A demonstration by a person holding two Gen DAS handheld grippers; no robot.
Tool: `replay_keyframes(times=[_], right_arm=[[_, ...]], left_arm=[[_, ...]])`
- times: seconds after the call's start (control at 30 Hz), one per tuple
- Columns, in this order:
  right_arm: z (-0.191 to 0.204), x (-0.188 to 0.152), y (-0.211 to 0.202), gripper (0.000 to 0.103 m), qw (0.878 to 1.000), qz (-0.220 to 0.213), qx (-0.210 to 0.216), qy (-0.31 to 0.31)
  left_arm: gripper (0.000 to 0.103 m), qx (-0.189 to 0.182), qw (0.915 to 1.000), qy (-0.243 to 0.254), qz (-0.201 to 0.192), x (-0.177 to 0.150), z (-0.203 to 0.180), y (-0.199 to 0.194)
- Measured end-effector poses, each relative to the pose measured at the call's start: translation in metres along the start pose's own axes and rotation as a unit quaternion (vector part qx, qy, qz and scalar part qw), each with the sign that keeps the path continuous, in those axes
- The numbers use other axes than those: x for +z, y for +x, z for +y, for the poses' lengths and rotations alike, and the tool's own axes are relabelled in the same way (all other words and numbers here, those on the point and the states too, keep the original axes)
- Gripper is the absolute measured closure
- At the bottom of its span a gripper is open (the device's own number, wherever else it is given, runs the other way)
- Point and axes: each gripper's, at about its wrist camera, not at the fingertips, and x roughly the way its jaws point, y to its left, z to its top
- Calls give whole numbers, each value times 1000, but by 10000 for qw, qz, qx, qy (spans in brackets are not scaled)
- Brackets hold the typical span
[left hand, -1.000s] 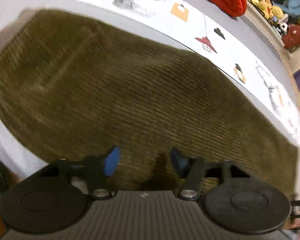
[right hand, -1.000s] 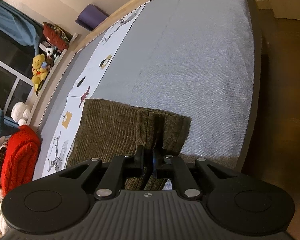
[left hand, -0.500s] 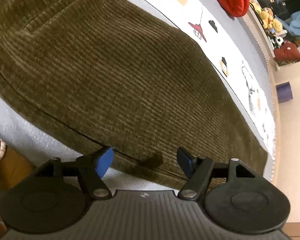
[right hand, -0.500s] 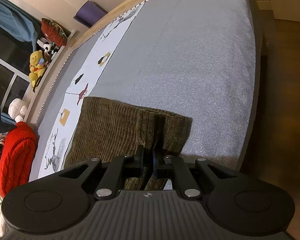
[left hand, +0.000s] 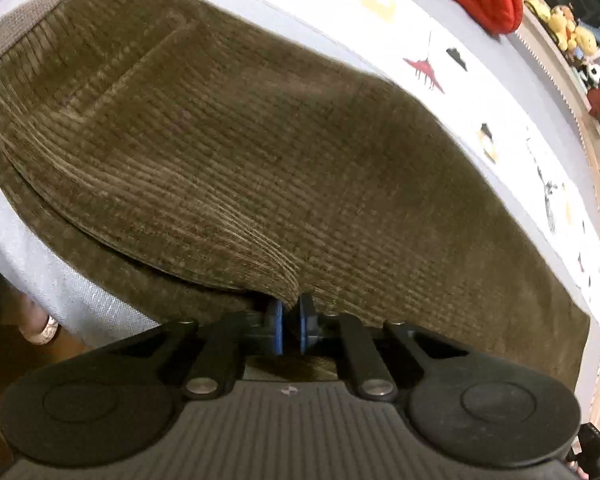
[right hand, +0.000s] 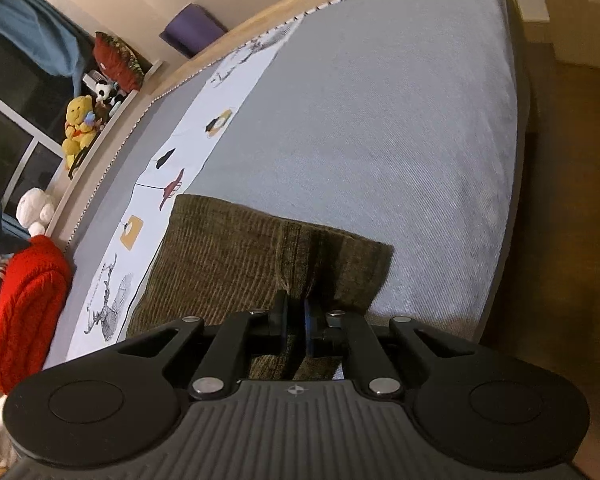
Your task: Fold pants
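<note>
Grey bedding with a white printed strip covers the bed (right hand: 380, 120), and the pants (left hand: 260, 152) lie flat on it along the near edge, already doubled leg on leg.

Your left gripper (left hand: 291, 322) has just been closing; its blue pads now pinch a raised pleat of the top layer at the near edge, about midway along the pants. Your right gripper (right hand: 296, 322) is clenched on a bunched ridge of fabric at the hem end, near the corner of the pants (right hand: 228, 264) that lies closest to the bed's side edge.

Key relation: the long axis of the pants runs along the near bed edge, from the waistband and pocket end far to the left in the left wrist view to the hem end at its right. Both grippers hold the near long edge, with the cloth spreading away from them toward the printed strip. The right hand holds the end that would likely travel in a lengthwise fold.

Appearance: olive-brown corduroy, thick and ribbed, with a stitched patch pocket near the waistband. Expect it to crease stiffly and hold a fold. A red knit (right hand: 24, 300) lies well apart, beyond the strip.
</note>
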Motion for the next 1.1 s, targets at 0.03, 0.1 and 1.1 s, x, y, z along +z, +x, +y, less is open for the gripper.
replay_keyframes(times=[0.03, 0.1, 1.1], right_arm=[[5, 3, -3, 96, 10000, -57, 58, 30], [15, 10, -10, 97, 9995, -165, 255, 28], [10, 22, -29, 96, 9948, -251, 742, -647]], left_arm=[[96, -11, 9999, 57, -84, 2, -4, -8], [96, -140, 9993, 176, -308, 2, -10, -30], [67, 14, 9976, 646, -237, -19, 22, -13]])
